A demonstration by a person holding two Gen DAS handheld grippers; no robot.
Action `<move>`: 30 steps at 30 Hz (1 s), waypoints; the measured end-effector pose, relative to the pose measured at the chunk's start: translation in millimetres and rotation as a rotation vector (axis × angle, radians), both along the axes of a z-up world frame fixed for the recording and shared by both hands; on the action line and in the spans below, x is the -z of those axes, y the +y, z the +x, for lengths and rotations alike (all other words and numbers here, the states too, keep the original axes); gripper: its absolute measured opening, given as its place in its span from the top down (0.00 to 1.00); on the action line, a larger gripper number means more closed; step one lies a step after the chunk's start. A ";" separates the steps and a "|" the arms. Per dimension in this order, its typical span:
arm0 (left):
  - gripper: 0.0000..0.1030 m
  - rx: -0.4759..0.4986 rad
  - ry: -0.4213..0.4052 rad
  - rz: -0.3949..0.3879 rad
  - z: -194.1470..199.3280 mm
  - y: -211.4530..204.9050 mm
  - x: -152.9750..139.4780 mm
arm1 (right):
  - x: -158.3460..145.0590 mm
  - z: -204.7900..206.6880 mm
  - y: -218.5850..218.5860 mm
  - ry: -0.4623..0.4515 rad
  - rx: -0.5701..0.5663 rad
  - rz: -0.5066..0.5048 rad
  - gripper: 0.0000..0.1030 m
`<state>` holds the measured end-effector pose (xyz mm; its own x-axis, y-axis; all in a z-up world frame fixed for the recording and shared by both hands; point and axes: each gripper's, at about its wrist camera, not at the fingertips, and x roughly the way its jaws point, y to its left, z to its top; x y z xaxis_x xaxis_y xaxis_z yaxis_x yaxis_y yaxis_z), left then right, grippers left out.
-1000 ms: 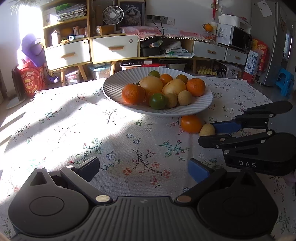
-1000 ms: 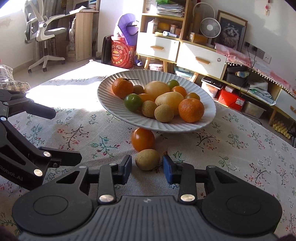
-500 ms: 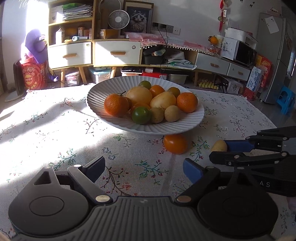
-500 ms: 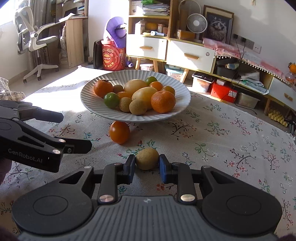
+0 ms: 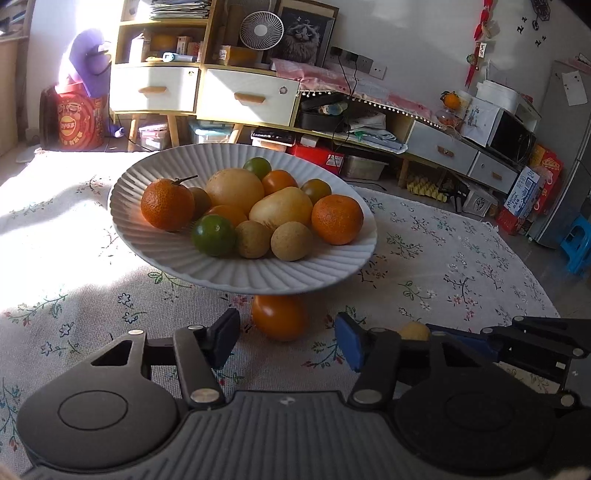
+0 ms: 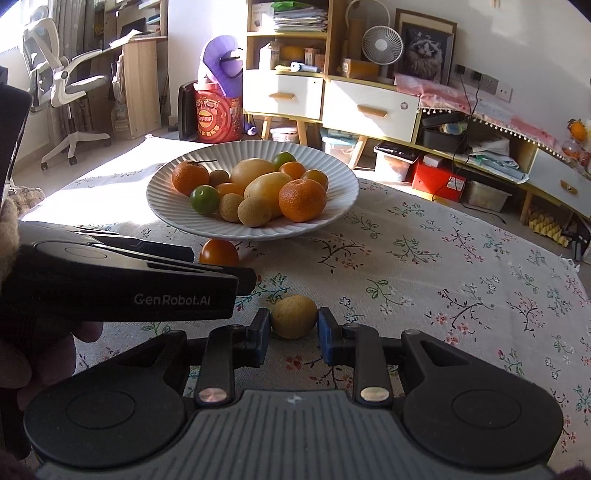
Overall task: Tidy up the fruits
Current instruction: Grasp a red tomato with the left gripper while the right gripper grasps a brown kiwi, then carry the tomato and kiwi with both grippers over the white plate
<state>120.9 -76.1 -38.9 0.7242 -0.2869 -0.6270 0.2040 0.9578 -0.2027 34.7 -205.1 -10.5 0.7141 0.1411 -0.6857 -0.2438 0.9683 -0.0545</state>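
Right gripper (image 6: 293, 334) pinches a kiwi (image 6: 293, 316); left gripper (image 5: 286, 339) (closing) apparently brackets the tomato (image 5: 279, 316).

left gripper (image 5: 288, 339): black, ribbed base, blue pads, silver screws | right gripper (image 6: 293, 330): same | marking: "GenRobot.AI"

A lived-in home: floral tablecloth (image 6: 443, 258), drawer cabinets (image 6: 369, 107), desk fan (image 6: 382, 46), cat picture (image 5: 304, 31), fridge (image 5: 570, 147).

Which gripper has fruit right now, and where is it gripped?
The right gripper pinches the small brown fruit across its sides. The left gripper holds nothing; its jaws have just been closing, the orange tomato just ahead of the pads.
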 end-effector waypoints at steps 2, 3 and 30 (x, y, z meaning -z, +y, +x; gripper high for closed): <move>0.63 -0.009 -0.001 0.008 1.2 -1.6 -0.4 | -0.4 -0.4 -0.2 -0.002 0.001 -0.003 0.76; 0.67 -0.012 0.001 0.010 1.9 -2.2 -0.8 | -0.8 -1.0 -0.6 -0.002 0.001 -0.003 0.76; 0.83 0.015 0.122 0.037 -16.3 40.6 -10.5 | -6.3 2.7 10.8 0.030 0.008 0.019 0.76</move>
